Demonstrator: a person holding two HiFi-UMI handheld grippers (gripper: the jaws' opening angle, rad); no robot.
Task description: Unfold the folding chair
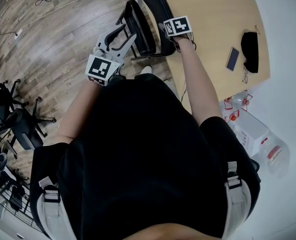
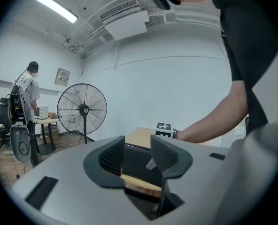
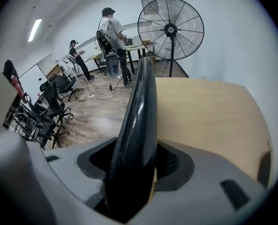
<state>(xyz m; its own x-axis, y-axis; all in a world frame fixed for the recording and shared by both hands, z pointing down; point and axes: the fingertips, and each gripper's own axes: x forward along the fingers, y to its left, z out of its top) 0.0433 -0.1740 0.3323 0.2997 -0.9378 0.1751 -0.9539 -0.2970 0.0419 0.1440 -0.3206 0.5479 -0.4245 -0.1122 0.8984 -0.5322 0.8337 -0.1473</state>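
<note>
The black folding chair stands folded against the edge of the wooden table. My left gripper reaches level to its near side. In the left gripper view the jaws stand narrow, shut on a black edge of the chair. My right gripper points steeply down over the top of the chair. Its jaws stand wide, straddling the glossy black backrest. The right pad shows bare, with a slit of table between it and the backrest.
On the table lie a phone and a black pouch. Bottles and a white box sit at the right. Office chairs crowd the left floor. A standing fan and a person are farther off.
</note>
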